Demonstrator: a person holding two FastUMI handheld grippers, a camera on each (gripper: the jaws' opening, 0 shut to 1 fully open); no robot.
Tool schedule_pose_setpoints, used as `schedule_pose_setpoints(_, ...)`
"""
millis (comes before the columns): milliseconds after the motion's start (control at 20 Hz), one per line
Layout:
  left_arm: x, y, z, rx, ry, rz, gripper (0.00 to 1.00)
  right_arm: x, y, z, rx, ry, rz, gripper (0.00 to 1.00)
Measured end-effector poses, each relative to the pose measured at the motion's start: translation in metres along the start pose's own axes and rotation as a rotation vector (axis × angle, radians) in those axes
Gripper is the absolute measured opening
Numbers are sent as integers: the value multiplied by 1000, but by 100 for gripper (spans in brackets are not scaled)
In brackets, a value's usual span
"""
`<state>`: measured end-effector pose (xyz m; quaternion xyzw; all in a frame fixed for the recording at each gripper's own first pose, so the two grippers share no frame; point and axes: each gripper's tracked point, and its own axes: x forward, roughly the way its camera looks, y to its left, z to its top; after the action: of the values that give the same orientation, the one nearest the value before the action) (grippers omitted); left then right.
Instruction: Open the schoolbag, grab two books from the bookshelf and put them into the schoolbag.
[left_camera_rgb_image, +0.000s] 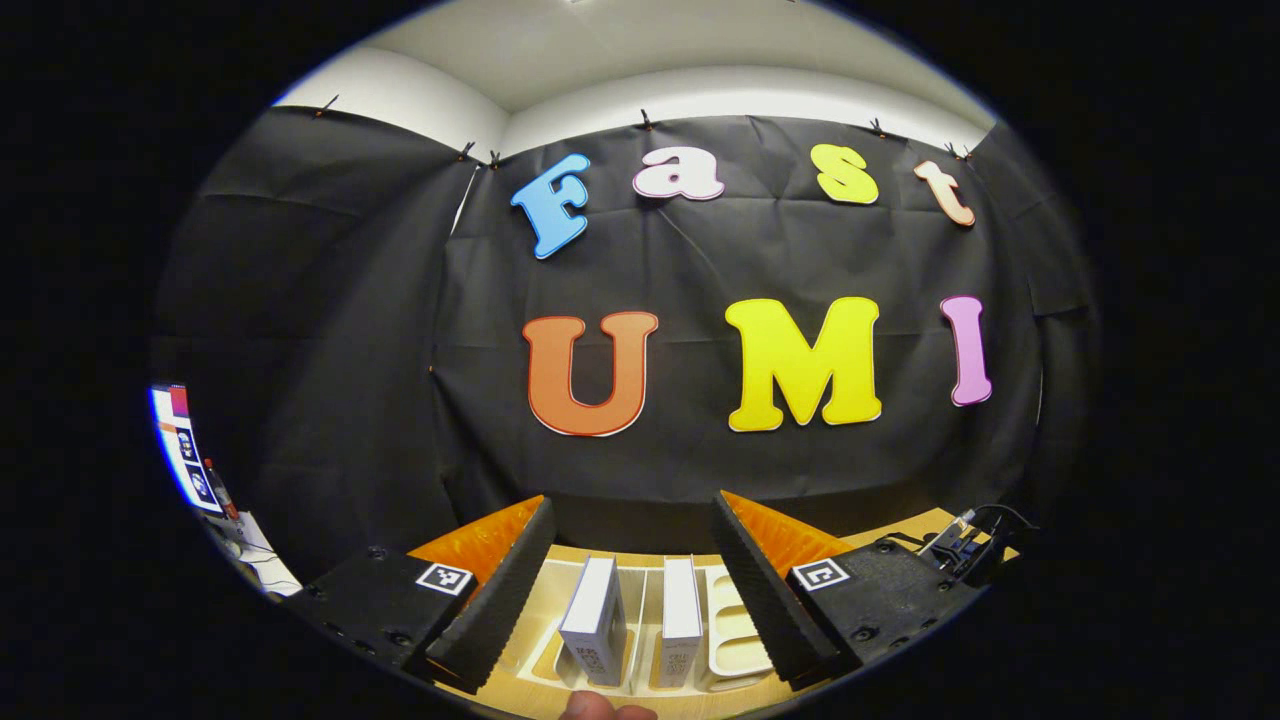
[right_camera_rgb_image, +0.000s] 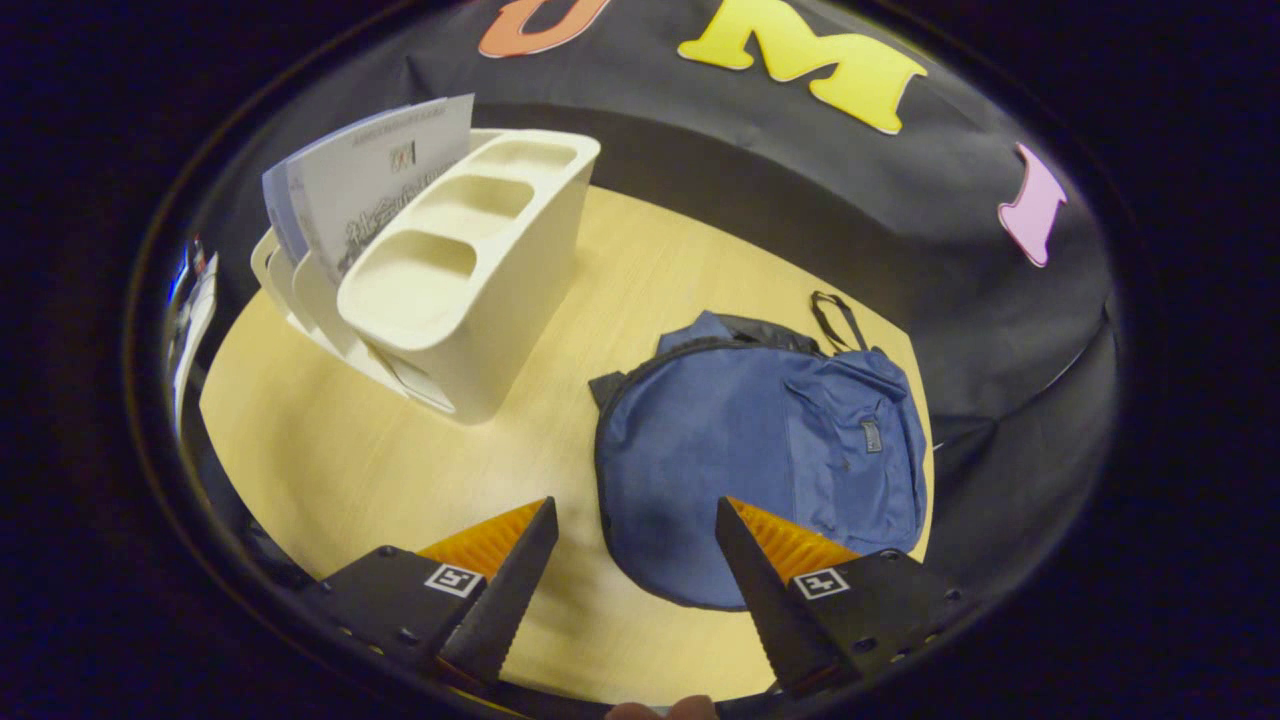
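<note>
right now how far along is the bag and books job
Nothing looks done yet: the blue schoolbag lies on the table, apparently unopened. Two books stand in the bookshelf. The left gripper and the right gripper have open, empty jaws. Opening, grabbing and packing remain.

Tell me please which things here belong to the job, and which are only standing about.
Belong to the job:
- blue fabric schoolbag, lying flat on the table, zip apparently closed
- two white upright books
- cream plastic bookshelf holding them
- left gripper and right gripper, both open

Just there:
- light wooden table
- black cabled device at the table edge
</note>
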<state>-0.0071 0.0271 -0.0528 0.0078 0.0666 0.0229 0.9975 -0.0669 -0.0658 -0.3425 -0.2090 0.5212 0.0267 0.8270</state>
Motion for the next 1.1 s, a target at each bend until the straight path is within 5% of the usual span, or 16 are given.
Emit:
schedule_pose_setpoints(650, -12, 22, -5, 15, 38, 48, 100, 61, 2, -20, -70, 138, -128, 99)
schedule_pose_setpoints(800, -13, 23, -7, 21, 49, 51, 100, 70, -2, -15, -49, 149, -142, 92)
schedule_pose_setpoints(950, -16, 21, -4, 28, 44, 50, 100, 76, -6, -10, -48, 149, -159, 99)
schedule_pose_setpoints(1100, -16, 21, -2, 33, 43, 47, 99, 76, -7, -11, -34, 174, -146, 78)
